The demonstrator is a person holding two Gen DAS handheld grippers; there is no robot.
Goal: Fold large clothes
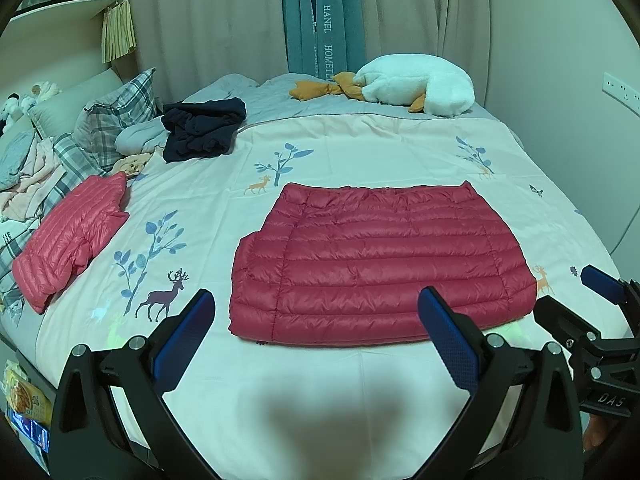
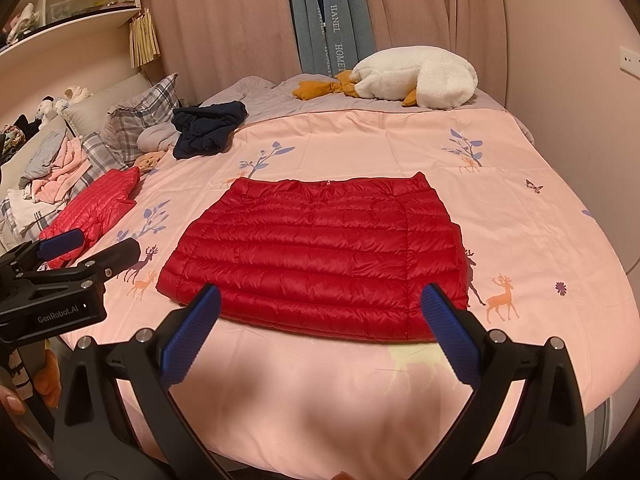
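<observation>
A red quilted down jacket [image 1: 380, 260] lies folded flat in a wide rectangle in the middle of the bed; it also shows in the right wrist view [image 2: 320, 256]. My left gripper [image 1: 316, 300] is open and empty, just in front of the jacket's near edge. My right gripper [image 2: 320, 296] is open and empty at the same near edge; it also shows at the right of the left wrist view [image 1: 568, 292]. The left gripper also shows at the left of the right wrist view [image 2: 100, 246].
A second, lighter red down jacket [image 1: 72, 236] lies folded at the bed's left side. A dark navy garment [image 1: 200, 128] is bunched further back. A white plush goose [image 1: 416, 84] lies at the far end. Plaid pillows [image 1: 116, 116] and loose clothes sit at left. The pink printed sheet [image 1: 360, 148] covers the bed.
</observation>
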